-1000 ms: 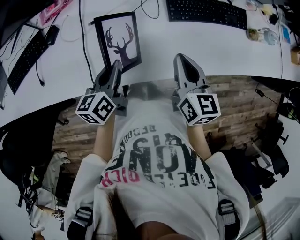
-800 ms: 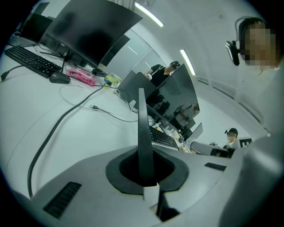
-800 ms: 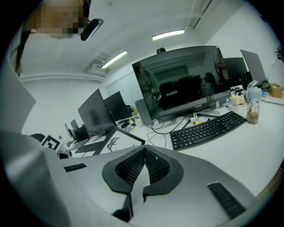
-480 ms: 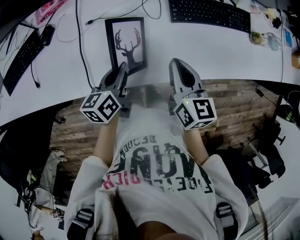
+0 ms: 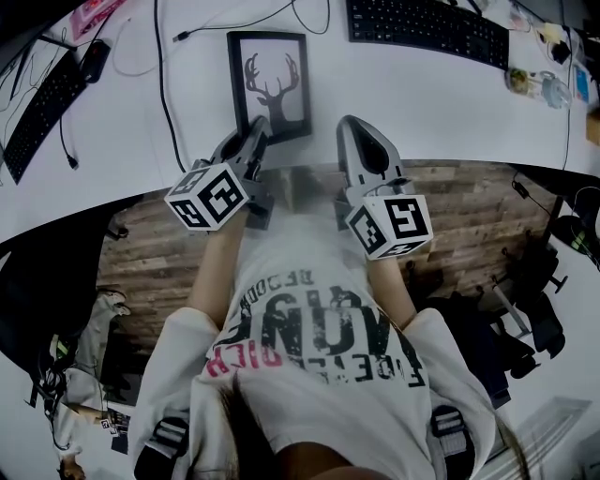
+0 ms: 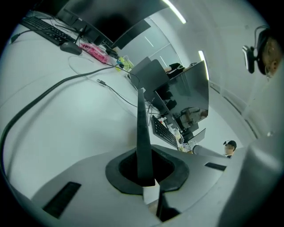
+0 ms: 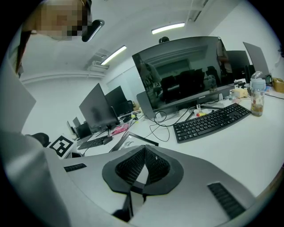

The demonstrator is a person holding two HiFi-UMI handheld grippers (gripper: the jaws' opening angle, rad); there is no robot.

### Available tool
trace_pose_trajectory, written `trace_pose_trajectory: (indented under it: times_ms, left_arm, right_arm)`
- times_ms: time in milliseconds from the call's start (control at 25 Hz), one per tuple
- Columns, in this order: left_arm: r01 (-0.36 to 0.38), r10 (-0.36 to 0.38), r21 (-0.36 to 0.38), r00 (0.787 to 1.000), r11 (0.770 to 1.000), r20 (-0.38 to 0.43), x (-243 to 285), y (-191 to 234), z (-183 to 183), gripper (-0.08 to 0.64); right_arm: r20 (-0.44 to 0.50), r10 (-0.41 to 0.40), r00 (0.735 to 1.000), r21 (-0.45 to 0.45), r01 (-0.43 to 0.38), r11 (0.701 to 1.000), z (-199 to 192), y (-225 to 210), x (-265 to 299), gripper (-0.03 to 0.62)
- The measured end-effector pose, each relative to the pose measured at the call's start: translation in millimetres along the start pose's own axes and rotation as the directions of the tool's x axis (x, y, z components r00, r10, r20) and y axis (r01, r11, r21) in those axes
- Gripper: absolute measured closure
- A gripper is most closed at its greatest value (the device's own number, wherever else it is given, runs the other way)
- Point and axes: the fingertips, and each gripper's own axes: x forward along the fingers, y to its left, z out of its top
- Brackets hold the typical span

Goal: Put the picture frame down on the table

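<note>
The picture frame, black-edged with a deer silhouette, lies low over the white table close to its near edge. My left gripper is shut on the frame's near bottom edge. In the left gripper view the frame shows edge-on as a thin dark strip clamped in the left gripper. I cannot tell whether the frame touches the table. My right gripper hovers just right of the frame, shut on nothing. In the right gripper view the right gripper has its pads together, and the frame lies beyond them.
A black keyboard lies at the back right, another keyboard at the left with a mouse. A black cable runs left of the frame. A bottle stands far right. A big monitor stands behind.
The left gripper has carried the frame to the right and lower, and the frame has turned squarer to the table edge. The right gripper has barely shifted.
</note>
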Motion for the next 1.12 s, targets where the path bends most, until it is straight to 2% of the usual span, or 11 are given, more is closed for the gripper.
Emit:
trace_pose_trajectory:
  times_ms: [400,1120]
  left_arm:
    - [-0.021,0.021,-0.007,1.0,1.0,-0.01,2,5,-2,0.543]
    - [-0.104,0.106,0.129,0.994,0.986,-0.012,5,26,-7,0.47]
  right_arm:
    - [-0.001,-0.01,1.0,0.007,0.01,1.0,-2,-4,-3,0.592]
    - [-0.012,0.001,1.0,0.002,-0.001,1.0,-5,-2,0,0.592]
